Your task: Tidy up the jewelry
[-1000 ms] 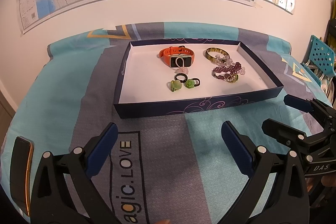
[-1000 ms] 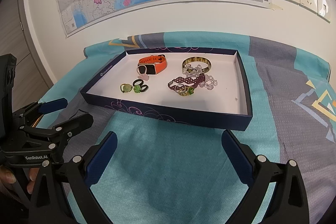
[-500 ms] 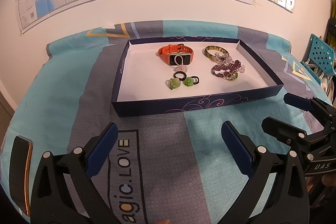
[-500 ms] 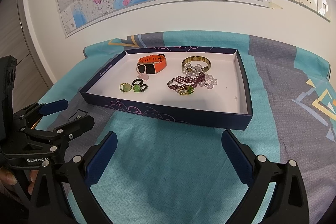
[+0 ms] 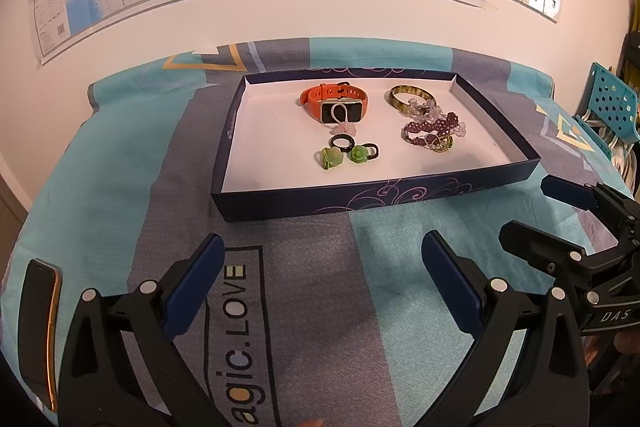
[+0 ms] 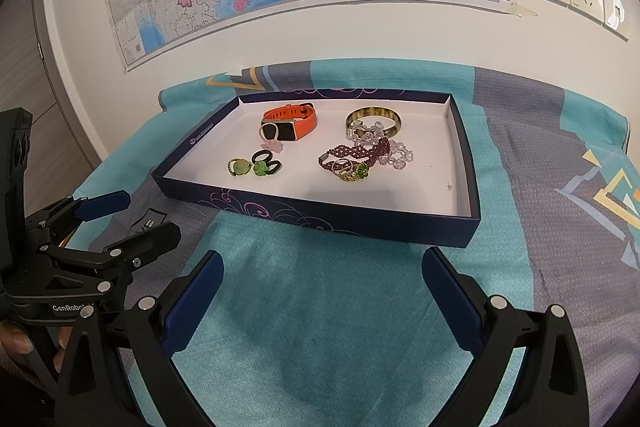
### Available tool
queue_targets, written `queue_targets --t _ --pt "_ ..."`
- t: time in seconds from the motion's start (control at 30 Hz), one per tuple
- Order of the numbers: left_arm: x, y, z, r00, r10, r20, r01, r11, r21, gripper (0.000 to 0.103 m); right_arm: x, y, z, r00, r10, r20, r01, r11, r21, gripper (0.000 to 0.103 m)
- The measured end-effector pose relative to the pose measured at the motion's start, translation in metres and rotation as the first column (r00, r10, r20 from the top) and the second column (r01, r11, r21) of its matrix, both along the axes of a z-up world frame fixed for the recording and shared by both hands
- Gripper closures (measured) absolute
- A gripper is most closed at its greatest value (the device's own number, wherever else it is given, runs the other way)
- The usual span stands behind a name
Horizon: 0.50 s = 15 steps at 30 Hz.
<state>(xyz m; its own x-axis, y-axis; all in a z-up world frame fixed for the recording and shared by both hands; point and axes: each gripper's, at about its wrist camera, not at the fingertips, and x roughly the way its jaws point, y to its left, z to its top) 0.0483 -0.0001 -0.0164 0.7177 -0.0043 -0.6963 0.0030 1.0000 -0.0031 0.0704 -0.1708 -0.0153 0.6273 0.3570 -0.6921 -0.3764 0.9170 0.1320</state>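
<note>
At lower frame our left gripper [image 5: 320, 283] and right gripper [image 6: 322, 291] gape empty; mid-frame the tray [image 6: 320, 217] holds green rings [image 6: 256, 167], then a tangled garnet bracelet [image 6: 360, 153], which could drag its neighbours if lifted

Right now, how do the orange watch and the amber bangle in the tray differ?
The orange watch has a soft strap and a dark screen; the amber bangle is a rigid mottled hoop. The watch sits left, the bangle right. Both lie along the far side of the tray.
</note>
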Motion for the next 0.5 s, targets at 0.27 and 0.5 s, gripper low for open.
queue_targets --t 0.27,0.5 --pt "-0.0003 0.0002 -0.0001 1.000 0.001 0.000 -0.001 1.000 0.001 0.006 0.0001 0.0000 0.0006 1.000 -0.001 0.000 0.001 1.000 -0.001 0.007" --pt "-0.0008 0.0003 -0.0004 1.000 0.001 -0.002 -0.001 1.000 0.001 0.006 0.0004 -0.0018 0.0000 1.000 -0.005 -0.003 0.005 1.000 -0.001 0.007"
